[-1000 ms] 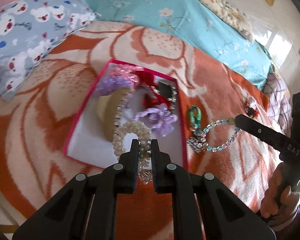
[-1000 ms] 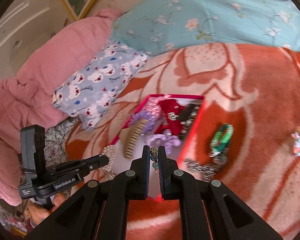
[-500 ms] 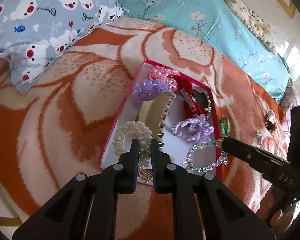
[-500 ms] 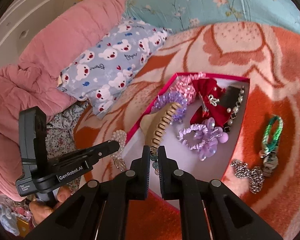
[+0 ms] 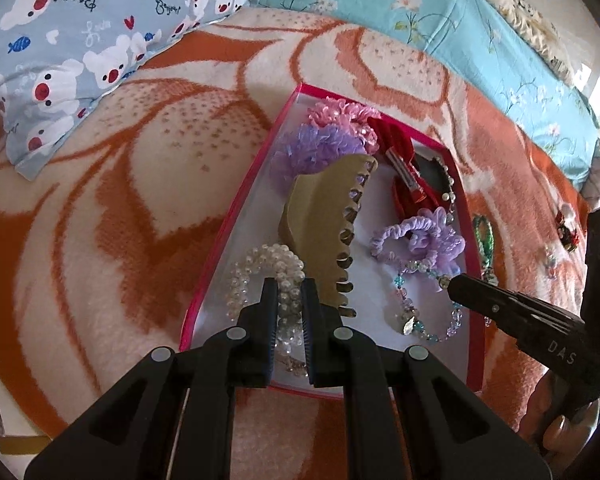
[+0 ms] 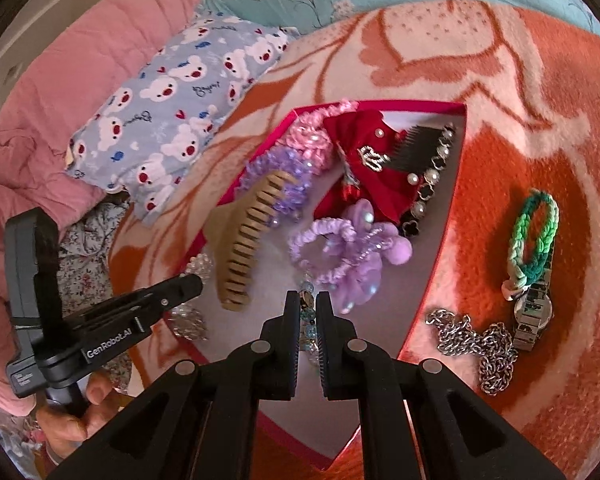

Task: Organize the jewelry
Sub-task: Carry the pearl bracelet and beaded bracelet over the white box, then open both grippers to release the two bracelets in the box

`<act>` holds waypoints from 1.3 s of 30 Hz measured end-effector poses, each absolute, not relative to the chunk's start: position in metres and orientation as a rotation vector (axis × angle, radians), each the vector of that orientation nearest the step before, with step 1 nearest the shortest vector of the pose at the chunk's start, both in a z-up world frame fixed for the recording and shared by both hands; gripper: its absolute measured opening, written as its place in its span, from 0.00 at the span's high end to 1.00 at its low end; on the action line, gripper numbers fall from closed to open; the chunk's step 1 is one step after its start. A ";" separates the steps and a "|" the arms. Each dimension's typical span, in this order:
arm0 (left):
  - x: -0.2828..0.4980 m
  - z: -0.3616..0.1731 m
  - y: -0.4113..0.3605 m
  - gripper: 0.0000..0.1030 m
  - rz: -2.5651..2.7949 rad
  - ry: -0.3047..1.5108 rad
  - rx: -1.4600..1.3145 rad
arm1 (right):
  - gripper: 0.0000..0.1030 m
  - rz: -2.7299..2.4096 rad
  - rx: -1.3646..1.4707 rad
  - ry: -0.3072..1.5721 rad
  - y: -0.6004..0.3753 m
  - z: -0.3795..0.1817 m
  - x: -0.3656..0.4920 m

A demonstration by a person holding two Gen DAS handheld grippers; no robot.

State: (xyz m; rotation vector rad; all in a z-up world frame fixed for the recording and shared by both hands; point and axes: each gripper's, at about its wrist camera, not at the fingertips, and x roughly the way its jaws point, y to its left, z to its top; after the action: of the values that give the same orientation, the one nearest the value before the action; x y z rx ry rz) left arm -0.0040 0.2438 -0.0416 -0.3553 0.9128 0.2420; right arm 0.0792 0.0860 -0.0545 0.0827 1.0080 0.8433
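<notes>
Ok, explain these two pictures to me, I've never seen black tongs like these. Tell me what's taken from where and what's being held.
No robot here: a person holds a hand-operated two-finger gripper in each hand, each with a camera looking along its fingers. The left wrist view shows the left gripper shut on a pearl bracelet. The right wrist view shows the right gripper shut on a blue-and-clear bead bracelet. Both hang over a pink-edged box on an orange blanket. Inside lie a tan claw clip, scrunchies and a red bow. Outside lie a green braided band, a watch and a silver chain.
</notes>
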 end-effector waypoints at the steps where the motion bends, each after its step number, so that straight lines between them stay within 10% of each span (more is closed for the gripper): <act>1: -0.004 -0.042 0.243 0.91 0.245 0.914 -0.350 | 0.93 0.841 0.081 1.010 0.087 -0.056 0.080; 25: 0.001 -0.050 0.242 0.87 0.271 0.945 -0.326 | 0.86 0.830 0.099 1.005 0.079 -0.056 0.080; 30: -0.007 -0.046 0.244 0.52 0.286 0.940 -0.353 | 0.61 0.819 0.146 0.951 0.055 -0.035 0.078; 39: -0.020 -0.024 0.235 0.38 0.293 0.897 -0.351 | 0.50 0.712 0.211 0.893 -0.012 -0.014 0.082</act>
State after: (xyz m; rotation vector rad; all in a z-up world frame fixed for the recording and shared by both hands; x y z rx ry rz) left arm -0.0202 0.2348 -0.0241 -0.3511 0.8967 0.2926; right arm 0.0819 -0.0123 -0.0140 0.2105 0.8933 0.7123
